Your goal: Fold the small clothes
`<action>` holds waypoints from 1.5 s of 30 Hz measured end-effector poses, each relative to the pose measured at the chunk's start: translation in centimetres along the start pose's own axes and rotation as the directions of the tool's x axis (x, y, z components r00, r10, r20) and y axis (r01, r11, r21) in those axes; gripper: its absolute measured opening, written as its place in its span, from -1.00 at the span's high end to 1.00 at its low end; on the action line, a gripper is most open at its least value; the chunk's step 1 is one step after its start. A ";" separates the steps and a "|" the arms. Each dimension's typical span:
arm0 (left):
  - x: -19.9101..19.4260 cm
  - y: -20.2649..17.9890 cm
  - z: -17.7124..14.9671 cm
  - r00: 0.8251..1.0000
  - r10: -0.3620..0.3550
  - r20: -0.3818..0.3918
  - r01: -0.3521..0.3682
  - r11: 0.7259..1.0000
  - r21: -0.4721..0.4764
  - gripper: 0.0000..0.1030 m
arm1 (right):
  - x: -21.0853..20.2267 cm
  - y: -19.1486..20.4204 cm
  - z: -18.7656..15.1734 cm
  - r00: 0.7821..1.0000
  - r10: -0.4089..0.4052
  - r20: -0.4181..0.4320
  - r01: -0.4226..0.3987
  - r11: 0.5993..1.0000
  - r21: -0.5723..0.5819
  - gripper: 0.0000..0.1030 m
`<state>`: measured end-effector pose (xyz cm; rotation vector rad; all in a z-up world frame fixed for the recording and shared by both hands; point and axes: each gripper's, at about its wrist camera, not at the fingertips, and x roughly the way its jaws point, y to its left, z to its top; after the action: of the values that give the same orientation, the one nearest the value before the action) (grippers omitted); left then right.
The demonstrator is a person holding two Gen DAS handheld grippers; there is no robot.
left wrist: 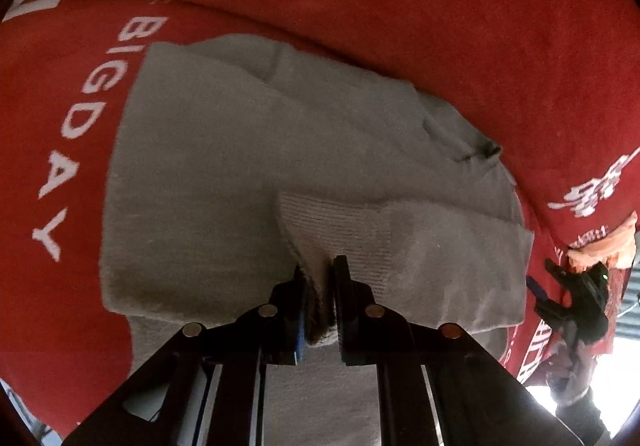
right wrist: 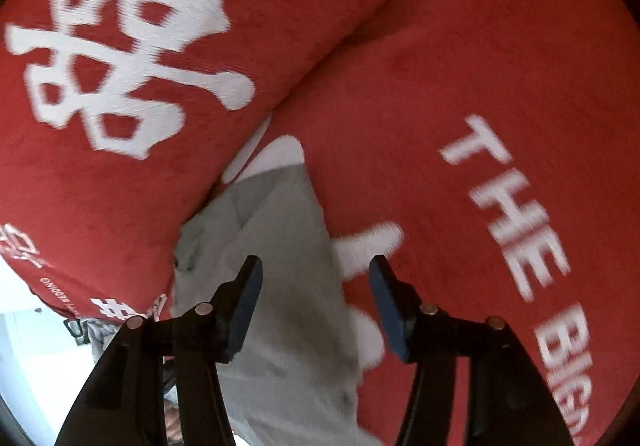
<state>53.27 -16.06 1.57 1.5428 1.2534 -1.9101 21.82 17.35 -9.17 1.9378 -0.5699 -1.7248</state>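
A grey knit garment (left wrist: 248, 182) lies partly folded on a red cloth with white lettering (left wrist: 72, 118). My left gripper (left wrist: 320, 278) is shut on the garment's ribbed edge (left wrist: 340, 230) and holds it lifted over the rest of the garment. In the right wrist view the same grey garment (right wrist: 280, 246) lies below and between the fingers of my right gripper (right wrist: 316, 278), which is open and empty just above it. The right gripper also shows far right in the left wrist view (left wrist: 576, 294).
The red cloth (right wrist: 400, 66) covers the whole surface, with a raised fold (right wrist: 160, 86) bearing large white characters at the left. An orange cloth piece (left wrist: 600, 246) lies at the right edge. Bright floor shows past the cloth's edge (right wrist: 24, 346).
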 end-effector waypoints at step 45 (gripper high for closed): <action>-4.2 2.8 -0.4 0.988 0.153 0.024 -0.153 0.988 0.003 0.74 | 18.1 12.8 -20.0 0.824 0.473 -0.312 -0.363 0.864 0.350 -0.14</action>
<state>56.94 -18.21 4.34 1.5662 1.0876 -1.8301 43.95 -2.12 -14.05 2.0638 -1.0393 -0.9870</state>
